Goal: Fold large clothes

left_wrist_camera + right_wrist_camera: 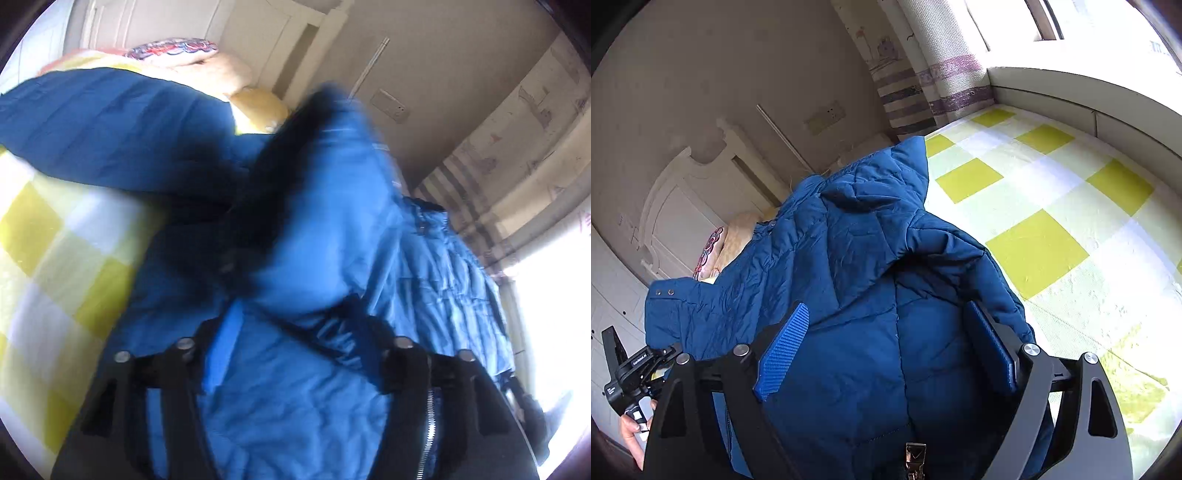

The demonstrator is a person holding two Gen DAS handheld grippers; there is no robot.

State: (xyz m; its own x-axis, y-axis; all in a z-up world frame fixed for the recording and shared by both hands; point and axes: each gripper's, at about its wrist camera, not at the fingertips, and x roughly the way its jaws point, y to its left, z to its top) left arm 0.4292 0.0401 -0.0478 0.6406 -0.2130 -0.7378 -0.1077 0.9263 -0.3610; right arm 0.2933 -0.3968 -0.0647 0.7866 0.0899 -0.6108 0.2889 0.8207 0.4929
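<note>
A large blue quilted jacket lies on a bed with a yellow-and-white checked cover. In the right wrist view the jacket's bulk fills the gap between my right gripper's blue ribbed pads, which stand wide apart around the fabric. In the left wrist view the jacket with its dark fur-trimmed hood and a zipper bulges between my left gripper's fingers; the view is blurred and the fingertips are buried in cloth.
Folded pink and patterned bedding and a yellow pillow lie at the headboard. Curtains and a bright window ledge border the bed. The person's left hand holding the other gripper shows in the right wrist view.
</note>
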